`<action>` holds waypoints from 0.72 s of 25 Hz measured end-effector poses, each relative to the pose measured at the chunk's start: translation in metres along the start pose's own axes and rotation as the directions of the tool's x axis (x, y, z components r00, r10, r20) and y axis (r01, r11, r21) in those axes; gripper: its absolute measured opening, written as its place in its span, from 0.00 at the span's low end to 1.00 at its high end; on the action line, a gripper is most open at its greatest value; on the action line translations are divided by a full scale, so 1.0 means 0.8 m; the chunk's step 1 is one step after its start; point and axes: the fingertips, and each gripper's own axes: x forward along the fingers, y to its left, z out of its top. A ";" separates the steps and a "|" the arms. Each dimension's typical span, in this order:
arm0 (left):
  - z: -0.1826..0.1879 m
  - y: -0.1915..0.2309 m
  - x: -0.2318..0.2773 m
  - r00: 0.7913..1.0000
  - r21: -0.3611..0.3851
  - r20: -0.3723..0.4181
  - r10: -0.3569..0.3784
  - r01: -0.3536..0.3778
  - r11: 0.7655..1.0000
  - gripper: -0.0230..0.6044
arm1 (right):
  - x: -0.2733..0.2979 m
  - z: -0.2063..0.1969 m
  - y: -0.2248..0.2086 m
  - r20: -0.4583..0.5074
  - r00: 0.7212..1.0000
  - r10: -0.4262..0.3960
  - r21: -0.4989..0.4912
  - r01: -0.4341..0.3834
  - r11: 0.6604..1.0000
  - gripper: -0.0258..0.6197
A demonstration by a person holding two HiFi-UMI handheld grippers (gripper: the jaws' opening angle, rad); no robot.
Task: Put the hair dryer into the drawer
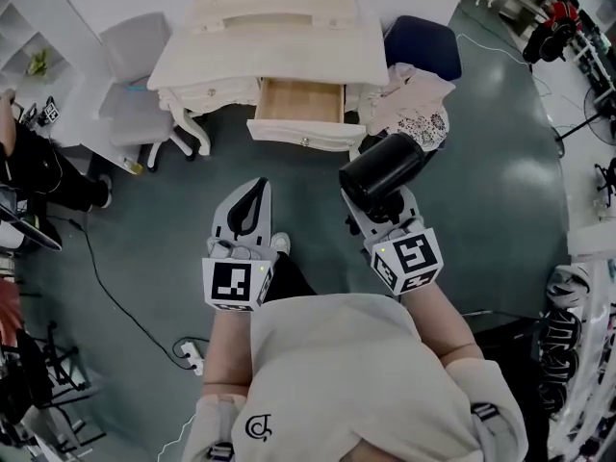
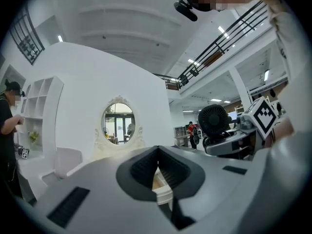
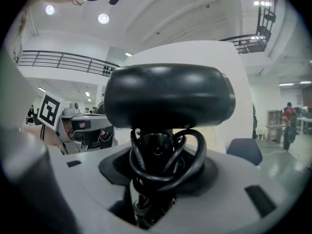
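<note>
Holding both arms out level, short of the open drawer (image 1: 303,135), I have the right gripper (image 1: 373,208) clamped on the handle of the black hair dryer (image 1: 382,171). Its barrel lies crosswise above the jaws, nearer me than the drawer, with its cord (image 3: 165,165) looped round the handle. The left gripper (image 1: 257,185) carries nothing, jaws together at the tips. The drawer stands pulled out of the pale worktop (image 1: 279,51). Right of the drawer lies a heap of patterned cloth (image 1: 416,106), with a dark blue chair (image 1: 423,44) behind it. A grey chair (image 1: 135,75) stands left of the drawer. From the head view the barrel covers the right gripper's tips, and the cord hides where its pads meet the handle.
</note>
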 end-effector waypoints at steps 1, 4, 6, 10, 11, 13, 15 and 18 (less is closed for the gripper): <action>0.002 0.023 0.015 1.000 0.007 0.000 -0.016 0.016 1.000 0.06 | 0.023 0.004 0.000 -0.005 1.000 -0.012 0.005 0.012 1.000 0.38; 0.005 0.087 0.061 0.997 0.023 0.003 -0.073 0.073 0.997 0.06 | 0.093 0.013 -0.001 -0.015 0.998 -0.057 0.003 0.057 0.998 0.38; 0.008 0.123 0.091 0.993 0.031 0.012 -0.121 0.120 0.992 0.06 | 0.136 0.021 -0.004 -0.018 0.995 -0.097 0.001 0.097 0.995 0.38; 0.013 0.184 0.143 0.981 0.036 0.023 -0.195 0.194 0.980 0.06 | 0.211 0.033 -0.007 -0.035 0.989 -0.142 0.004 0.142 0.990 0.39; 0.013 0.197 0.153 0.978 0.032 0.026 -0.209 0.208 0.978 0.06 | 0.226 0.034 -0.008 -0.042 0.987 -0.154 0.001 0.154 0.988 0.39; 0.015 0.215 0.171 0.972 0.006 0.044 -0.231 0.231 0.973 0.06 | 0.249 0.033 -0.011 -0.059 0.982 -0.179 0.003 0.179 0.984 0.39; 0.012 0.228 0.186 0.966 -0.019 0.056 -0.253 0.255 0.967 0.06 | 0.267 0.029 -0.015 -0.077 0.978 -0.196 0.015 0.198 0.980 0.39; 0.001 0.245 0.205 0.957 -0.046 0.068 -0.283 0.286 0.957 0.06 | 0.292 0.021 -0.020 -0.107 0.972 -0.208 0.025 0.211 0.977 0.39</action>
